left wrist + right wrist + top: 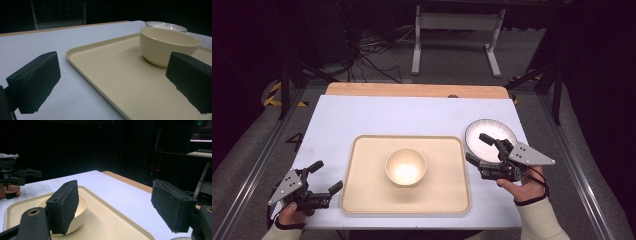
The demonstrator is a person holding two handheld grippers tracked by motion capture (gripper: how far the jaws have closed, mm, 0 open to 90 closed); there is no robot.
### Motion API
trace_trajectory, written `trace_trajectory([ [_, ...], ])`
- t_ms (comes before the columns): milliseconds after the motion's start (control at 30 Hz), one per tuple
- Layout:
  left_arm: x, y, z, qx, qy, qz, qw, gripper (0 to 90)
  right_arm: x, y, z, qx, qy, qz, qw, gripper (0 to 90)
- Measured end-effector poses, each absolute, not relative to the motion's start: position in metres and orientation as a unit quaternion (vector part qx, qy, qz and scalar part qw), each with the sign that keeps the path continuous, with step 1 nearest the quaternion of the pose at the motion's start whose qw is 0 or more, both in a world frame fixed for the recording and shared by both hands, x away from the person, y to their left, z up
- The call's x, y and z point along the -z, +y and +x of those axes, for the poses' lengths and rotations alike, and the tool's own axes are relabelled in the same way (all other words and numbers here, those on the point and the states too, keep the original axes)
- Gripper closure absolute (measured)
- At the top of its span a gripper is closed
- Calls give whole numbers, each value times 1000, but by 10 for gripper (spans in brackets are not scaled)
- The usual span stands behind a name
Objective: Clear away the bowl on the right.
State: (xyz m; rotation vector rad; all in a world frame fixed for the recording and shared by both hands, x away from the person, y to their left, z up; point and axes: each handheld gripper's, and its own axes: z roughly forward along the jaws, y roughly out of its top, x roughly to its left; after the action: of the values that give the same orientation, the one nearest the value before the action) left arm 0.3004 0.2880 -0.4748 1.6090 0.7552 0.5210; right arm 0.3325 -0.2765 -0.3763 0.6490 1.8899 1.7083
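Overhead, a cream tray (362, 200) lies in the middle of the white tabletop (362, 115), and a cream bowl (406, 167) stands at the tray's centre. A plate (489, 131) with a dark-lined rim sits on the tabletop just off the tray's far right corner. The right gripper (476, 148) hangs over the plate's near edge, fingers spread apart with nothing between them, one above the plate and one at its near rim; whether either touches it I cannot tell. The left gripper (326, 176) rests near the tray's near left corner, fingers also apart and holding nothing.

From the left gripper view, the two black fingers (35, 82) stand wide, one over bare tabletop (50, 45), the other over the tray (125, 75). The bowl (167, 45) stands upright beyond them, and the plate (165, 25) shows behind it, off the tray.

From the right gripper view, the fingers (63, 205) are wide apart and empty. Between and beyond them lie the tray (105, 220) and the tabletop (115, 187); the bowl (81, 206) is partly hidden behind the left finger. A sliver of the plate (181, 238) shows at the bottom edge. Farther off at the left, a hand holds the left gripper (38, 173).
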Motion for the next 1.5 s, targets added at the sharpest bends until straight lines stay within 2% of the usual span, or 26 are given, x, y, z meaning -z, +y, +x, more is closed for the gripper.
trace_trajectory([
  [633,475,288,301,-226,325,695,600,2,416,-289,328,-601,710,251,268,222],
  [1067,475,287,301,-226,326,696,599,2,447,-302,330,-607,700,284,246,222],
  [1500,475,288,301,-225,326,695,599,2,458,-301,328,-595,713,286,238,208],
])
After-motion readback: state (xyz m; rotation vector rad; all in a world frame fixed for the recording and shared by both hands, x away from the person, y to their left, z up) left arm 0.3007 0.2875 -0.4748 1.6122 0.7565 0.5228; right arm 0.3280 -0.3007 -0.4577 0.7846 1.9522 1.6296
